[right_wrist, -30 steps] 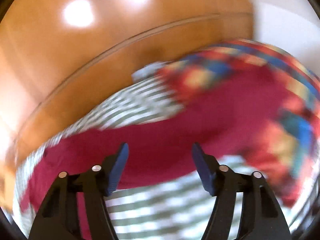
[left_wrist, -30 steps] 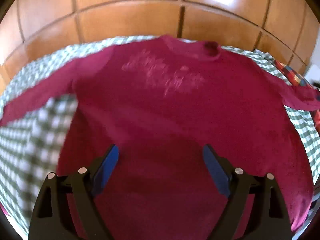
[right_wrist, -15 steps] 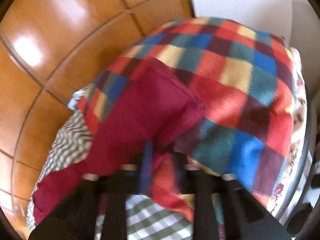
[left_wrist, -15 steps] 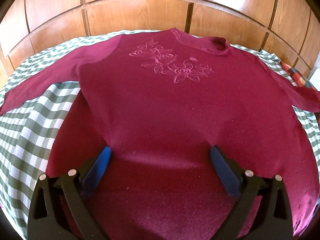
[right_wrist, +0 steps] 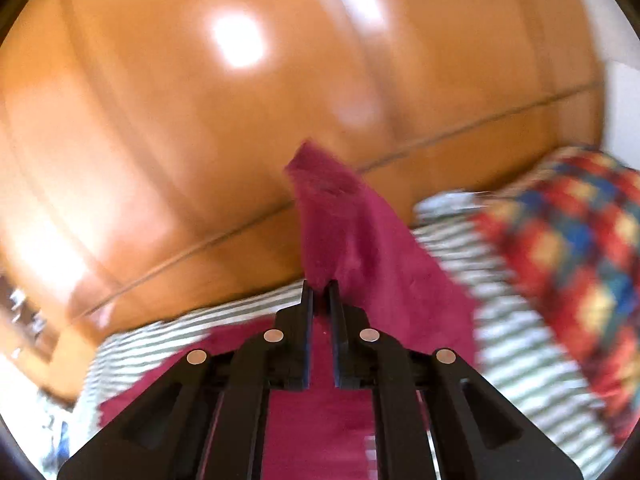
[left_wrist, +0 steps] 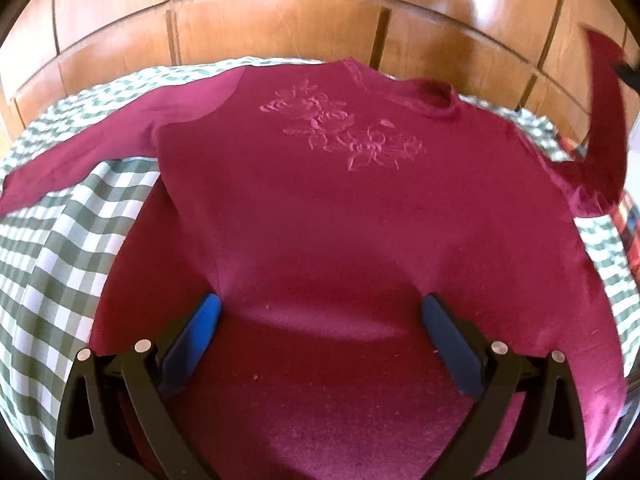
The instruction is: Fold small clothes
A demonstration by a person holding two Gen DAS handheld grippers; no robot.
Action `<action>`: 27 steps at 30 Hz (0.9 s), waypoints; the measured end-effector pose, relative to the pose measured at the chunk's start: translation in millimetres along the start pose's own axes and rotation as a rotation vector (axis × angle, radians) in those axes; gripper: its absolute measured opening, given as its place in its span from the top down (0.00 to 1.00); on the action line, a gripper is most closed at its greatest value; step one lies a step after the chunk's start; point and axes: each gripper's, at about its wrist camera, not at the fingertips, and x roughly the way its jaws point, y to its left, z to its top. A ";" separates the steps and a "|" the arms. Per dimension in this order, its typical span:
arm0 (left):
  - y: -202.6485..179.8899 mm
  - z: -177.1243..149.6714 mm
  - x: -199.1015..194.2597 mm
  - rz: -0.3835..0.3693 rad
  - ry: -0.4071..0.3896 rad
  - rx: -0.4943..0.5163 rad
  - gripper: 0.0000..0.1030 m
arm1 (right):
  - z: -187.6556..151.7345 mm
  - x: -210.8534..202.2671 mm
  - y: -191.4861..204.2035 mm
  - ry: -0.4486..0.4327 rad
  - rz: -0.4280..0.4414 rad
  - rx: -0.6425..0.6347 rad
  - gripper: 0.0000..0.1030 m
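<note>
Sweater (left_wrist: pixel 320 220) lies flat, neckline toward headboard (left_wrist: pixel 280 20); right hand-held gripper (right_wrist: pixel 319 286) pinches its lifted sleeve (right_wrist: pixel 336 216).

I am in a home bedroom; a green gingham sheet (left_wrist: pixel 76 240) covers the bed under me; a patchwork blanket (right_wrist: pixel 576 248) lies beside; glossy wooden wardrobe panels (left_wrist: pixel 280 20) stand behind.

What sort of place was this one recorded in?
Probably a bedroom at home: a maroon top lies spread on a green checked sheet, a patchwork blanket is alongside, and wood panelling stands behind.
</note>
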 end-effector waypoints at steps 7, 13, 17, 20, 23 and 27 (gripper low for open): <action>17.7 21.5 -25.9 -0.083 -0.055 -0.037 0.04 | -38.0 46.0 103.9 0.070 0.173 -0.125 0.34; 42.0 41.2 -20.7 -0.143 -0.032 -0.113 0.24 | -69.1 15.2 59.5 0.063 0.122 -0.091 0.33; 52.1 59.4 -8.2 -0.171 -0.023 -0.181 0.32 | -103.7 -7.0 -3.8 0.112 -0.022 -0.033 0.33; 50.3 81.1 1.8 -0.174 -0.023 -0.183 0.34 | -129.4 -22.2 -55.1 0.152 -0.108 0.060 0.33; 44.4 102.6 18.4 -0.160 -0.001 -0.179 0.34 | -149.1 -27.4 -90.6 0.167 -0.164 0.131 0.33; 33.1 132.1 45.4 -0.147 0.037 -0.187 0.34 | -162.9 -20.6 -110.0 0.190 -0.220 0.143 0.33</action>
